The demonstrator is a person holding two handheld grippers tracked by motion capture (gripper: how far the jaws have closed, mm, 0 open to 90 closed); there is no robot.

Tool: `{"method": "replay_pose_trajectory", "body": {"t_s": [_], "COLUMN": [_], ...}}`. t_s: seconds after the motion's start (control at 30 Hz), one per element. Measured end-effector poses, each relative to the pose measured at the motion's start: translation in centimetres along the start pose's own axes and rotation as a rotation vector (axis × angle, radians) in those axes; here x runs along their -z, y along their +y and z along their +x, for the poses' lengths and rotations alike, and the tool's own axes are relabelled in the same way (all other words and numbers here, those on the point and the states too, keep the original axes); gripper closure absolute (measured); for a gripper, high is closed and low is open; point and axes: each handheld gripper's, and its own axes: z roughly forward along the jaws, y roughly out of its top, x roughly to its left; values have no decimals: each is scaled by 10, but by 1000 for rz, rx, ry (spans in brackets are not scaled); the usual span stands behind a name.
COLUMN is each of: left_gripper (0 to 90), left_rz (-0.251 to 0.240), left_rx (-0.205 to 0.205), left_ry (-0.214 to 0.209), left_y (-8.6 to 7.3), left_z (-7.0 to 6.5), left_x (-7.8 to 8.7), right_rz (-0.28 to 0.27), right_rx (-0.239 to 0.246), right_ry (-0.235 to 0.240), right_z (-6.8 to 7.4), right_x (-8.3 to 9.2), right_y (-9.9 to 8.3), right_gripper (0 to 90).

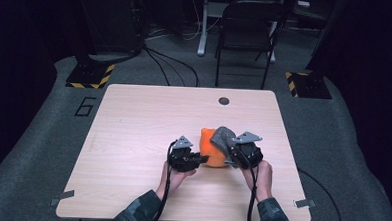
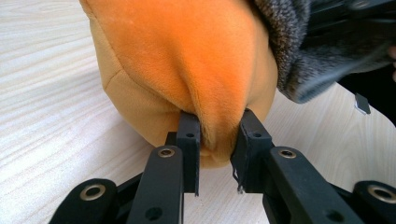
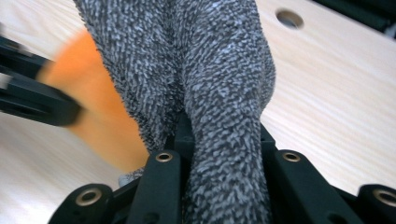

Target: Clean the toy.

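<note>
— Two soft things sit between your hands, right? Where are they?

— Yes. You have an orange plush piece (image 1: 211,147) lying on the wooden table (image 1: 132,138), a bit right of its middle and near your edge, with a grey fleecy cloth (image 1: 224,137) draped over its right side, touching it.

— What has each of your tools got?

— Your left gripper (image 2: 217,135) has its jaws narrowed on a fold at the bottom edge of the orange plush; both pads press into the pile. Your right gripper (image 3: 219,135) is clamped on a bunched strip of the grey cloth, which runs up between the jaws and hides their tips.

— Anything in your way?

— From the right gripper's view the grey cloth covers most of the orange plush, and your left gripper's black links cross in front of it. The two grippers are near each other, with the plush between.

— And around you?

— The pale wood-grain tabletop has a round cable hole (image 1: 224,100) near its far edge. Beyond it stands a dark folding chair (image 1: 247,27) on grey carpet (image 1: 38,133), with cables (image 1: 166,64) trailing and two yellow-and-black striped bases (image 1: 90,76) at the far corners. The room behind is dark.
</note>
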Motion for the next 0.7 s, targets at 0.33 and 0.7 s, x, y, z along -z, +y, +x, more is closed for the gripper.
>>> {"method": "replay_pose_trajectory", "body": {"t_s": [0.33,0.7], "left_gripper": [741,739], "left_rz": [-2,6], "left_rx": [-12,-21], "left_ry": [1,4], "left_y": [0,0], "left_z": [1,1], "left_x": [0,0], "right_rz": [155,161], "right_rx": [-84,-119], "right_ry": [-45,-40], "right_z": [-32,-43], "right_x": [-34,-36], "right_y": [-32,-38], "right_gripper": [727,724]}}
